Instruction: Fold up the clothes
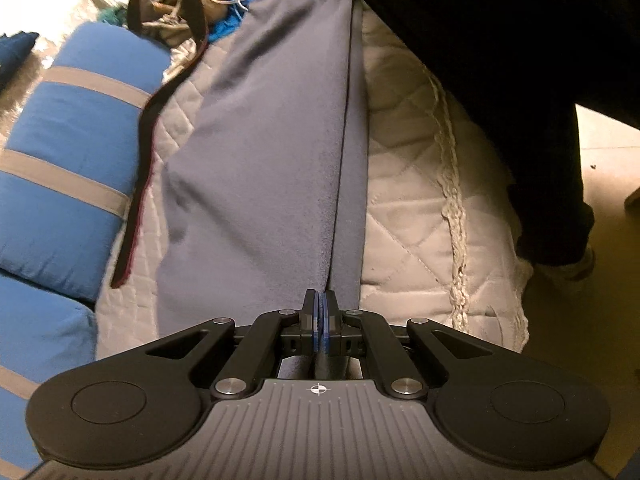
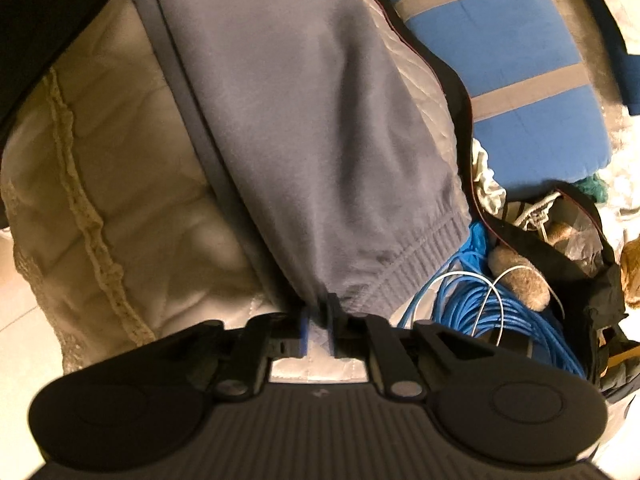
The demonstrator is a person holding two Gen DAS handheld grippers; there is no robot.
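Observation:
Grey sweatpants (image 1: 264, 152) lie stretched lengthwise over a white quilted bedcover (image 1: 404, 184). My left gripper (image 1: 321, 300) is shut on the near end of the grey fabric, where a dark side stripe runs away from the fingers. In the right wrist view the same sweatpants (image 2: 304, 120) end in a ribbed cuff (image 2: 416, 252). My right gripper (image 2: 318, 312) is shut on that cuff end, with cloth bunched between the blue pads. The garment hangs taut between the two grippers.
A blue pillow with grey stripes (image 1: 68, 152) lies beside the pants. A black strap (image 1: 140, 168) runs along the quilt. A coil of blue cable (image 2: 492, 308) and a black bag (image 2: 568, 248) sit by the cuff. A person's dark trouser leg (image 1: 540, 160) stands at the bed's edge.

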